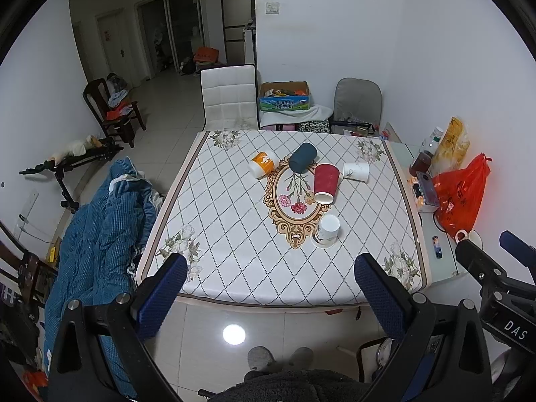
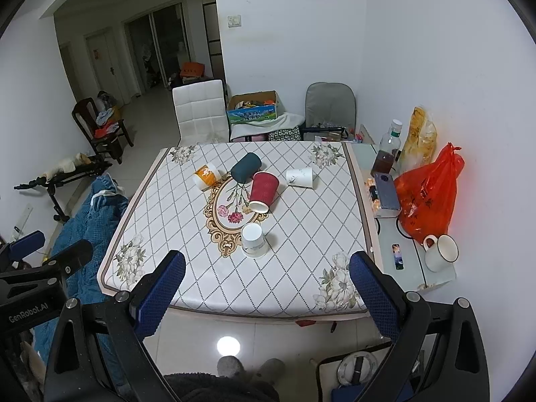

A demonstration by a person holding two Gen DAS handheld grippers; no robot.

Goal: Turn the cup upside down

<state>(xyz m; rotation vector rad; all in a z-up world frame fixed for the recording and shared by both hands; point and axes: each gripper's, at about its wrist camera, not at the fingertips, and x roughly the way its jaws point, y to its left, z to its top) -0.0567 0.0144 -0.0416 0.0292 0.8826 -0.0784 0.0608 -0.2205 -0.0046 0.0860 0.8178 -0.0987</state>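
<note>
Short of the table's (image 1: 234,288) near edge, left gripper (image 1: 271,281) and right gripper (image 2: 268,278) hover with jaws spread and empty, evidently staged for approach, while four paper cups lie toppled mid-table and a white cup (image 2: 253,241) stands already inverted nearest.

Ahead of both wide-spread grippers, the near half of the table (image 1: 234,241) lies bare, so a straight approach over the front edge meets nothing. The first obstacle ahead is the white cup (image 2: 253,240), standing rim-down just right of the oval medallion. Beyond it the red cup (image 2: 263,191) lies on its side, with the dark teal cup (image 2: 245,167) close behind, possibly touching it; the gap is hard to judge. The orange cup (image 2: 206,175) lies farther left, a white paper cup (image 2: 300,177) farther right, both apart from the cluster. To the right, the side shelf is crowded by an orange bag (image 2: 427,197) and mug (image 2: 440,253).
</note>
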